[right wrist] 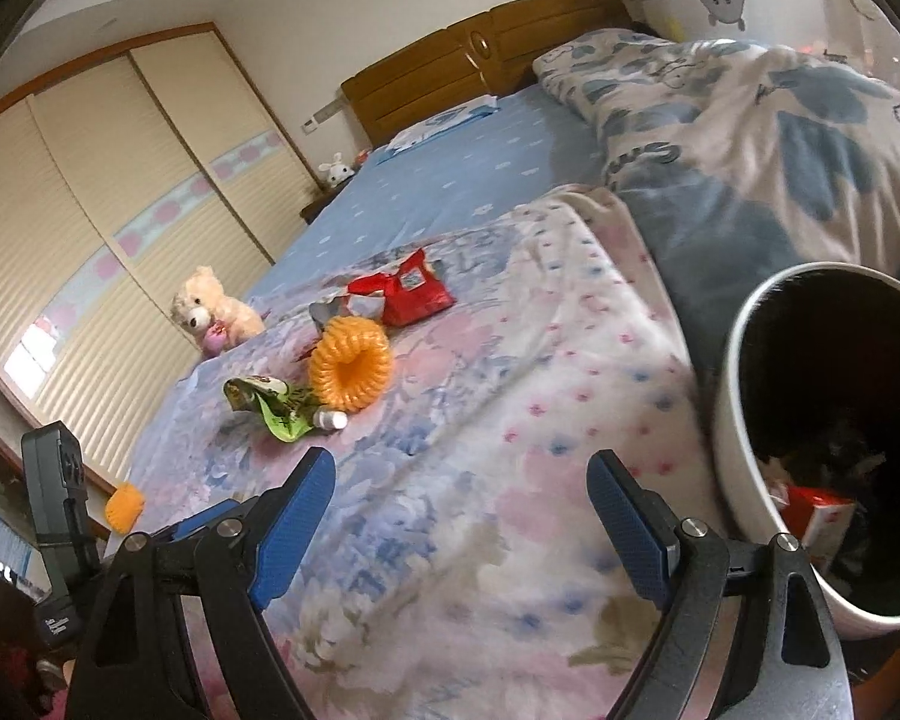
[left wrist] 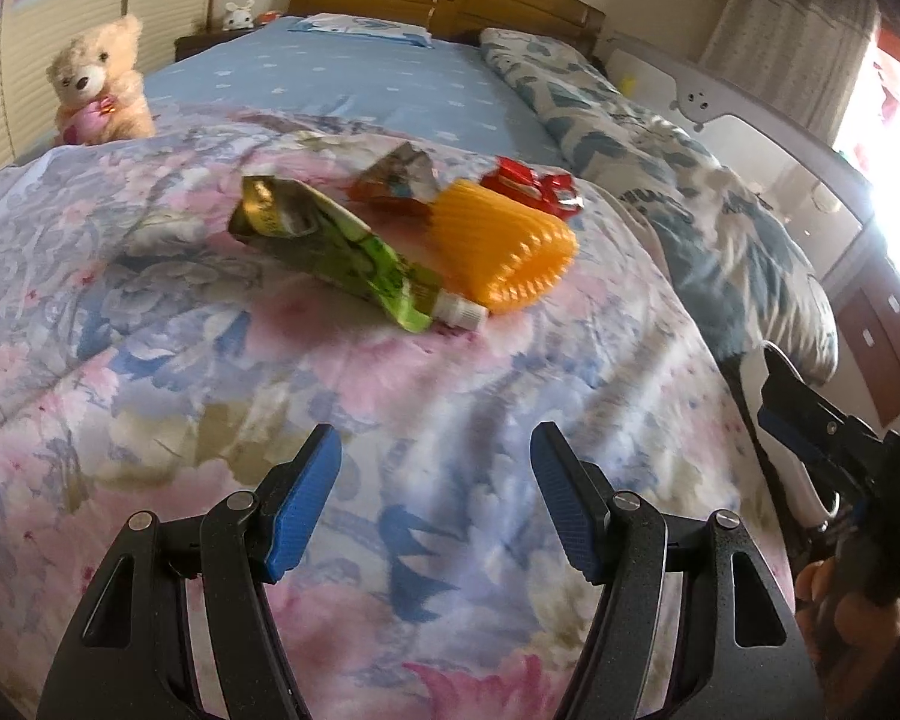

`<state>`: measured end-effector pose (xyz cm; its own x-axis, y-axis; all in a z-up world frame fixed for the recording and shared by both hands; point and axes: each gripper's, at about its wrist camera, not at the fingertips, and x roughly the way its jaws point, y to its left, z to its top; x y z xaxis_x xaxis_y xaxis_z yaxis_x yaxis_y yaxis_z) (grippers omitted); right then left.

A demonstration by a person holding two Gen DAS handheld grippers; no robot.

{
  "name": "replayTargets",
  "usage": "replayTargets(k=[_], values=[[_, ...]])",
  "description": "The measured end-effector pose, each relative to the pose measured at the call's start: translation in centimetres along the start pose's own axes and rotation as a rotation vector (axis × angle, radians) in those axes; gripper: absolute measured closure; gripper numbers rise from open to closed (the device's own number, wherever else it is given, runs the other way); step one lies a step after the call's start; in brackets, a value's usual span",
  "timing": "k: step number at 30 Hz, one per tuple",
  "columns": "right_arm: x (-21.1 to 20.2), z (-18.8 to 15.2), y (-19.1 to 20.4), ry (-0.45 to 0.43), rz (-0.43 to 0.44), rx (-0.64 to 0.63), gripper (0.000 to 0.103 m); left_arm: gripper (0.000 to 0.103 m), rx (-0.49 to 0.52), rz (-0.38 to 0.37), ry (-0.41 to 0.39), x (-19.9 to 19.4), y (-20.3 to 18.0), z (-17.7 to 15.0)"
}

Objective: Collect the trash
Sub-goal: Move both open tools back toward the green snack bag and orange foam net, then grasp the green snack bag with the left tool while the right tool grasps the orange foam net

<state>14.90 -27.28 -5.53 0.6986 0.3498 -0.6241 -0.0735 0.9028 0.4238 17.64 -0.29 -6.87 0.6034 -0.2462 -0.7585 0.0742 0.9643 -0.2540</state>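
Note:
Trash lies in a cluster on the floral quilt (left wrist: 150, 312). It holds a green squeeze pouch (left wrist: 342, 246) with a white cap, an orange ribbed cup (left wrist: 504, 246) on its side, a crumpled silver wrapper (left wrist: 399, 177) and a red wrapper (left wrist: 534, 186). My left gripper (left wrist: 435, 462) hovers open and empty short of the pouch. In the right wrist view the pouch (right wrist: 276, 408), cup (right wrist: 351, 369) and red wrapper (right wrist: 414, 294) lie well ahead of my open, empty right gripper (right wrist: 462, 486). A white bin (right wrist: 735, 450) with a dark liner stands at its right, with a red carton (right wrist: 816, 516) inside.
A teddy bear (left wrist: 99, 84) sits at the quilt's far left edge. A rumpled blue-and-white blanket (left wrist: 660, 180) runs along the bed's right side by a grey guard rail (left wrist: 750, 102). A small orange item (right wrist: 125, 504) lies at the left below the bed edge. Wardrobe doors (right wrist: 60, 240) line the left wall.

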Motion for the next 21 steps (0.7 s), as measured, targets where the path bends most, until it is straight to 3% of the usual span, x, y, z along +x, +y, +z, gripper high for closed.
replayTargets(k=[11, 21], values=[[3.7, 1.2, 1.2, 0.03, 0.035, 0.002, 0.016, 0.036, -0.057, 0.029, 0.002, 2.2, 2.2, 3.0], [9.1, 3.4, 2.9, 0.08, 0.13, 0.031, 0.018, 0.036, -0.072, 0.024, 0.02, 4.8, 3.2, 5.5]])
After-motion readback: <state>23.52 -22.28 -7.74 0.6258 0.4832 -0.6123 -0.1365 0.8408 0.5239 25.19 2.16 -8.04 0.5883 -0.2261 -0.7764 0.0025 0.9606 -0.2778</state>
